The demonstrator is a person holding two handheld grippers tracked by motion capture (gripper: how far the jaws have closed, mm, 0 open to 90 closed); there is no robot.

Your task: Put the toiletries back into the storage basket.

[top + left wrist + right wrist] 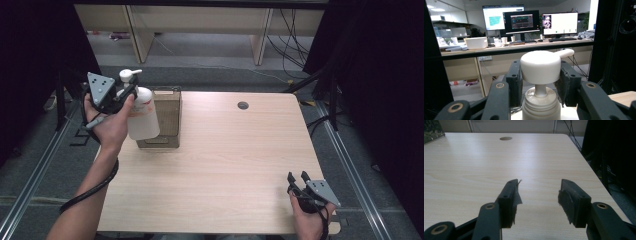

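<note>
The high view looks forward and down from the near side, taking in the whole tabletop [225, 160] and the floor beyond. The left gripper view sits close behind a pump bottle [541, 82], facing level toward far desks with monitors [521, 23]. The right gripper view looks low across the tabletop toward the cable hole [505, 138], which the high view shares.

A grey floor [210, 75] is being crossed by cables; three lit monitors [531, 22] are being carried on a long desk [519, 47] behind.
</note>
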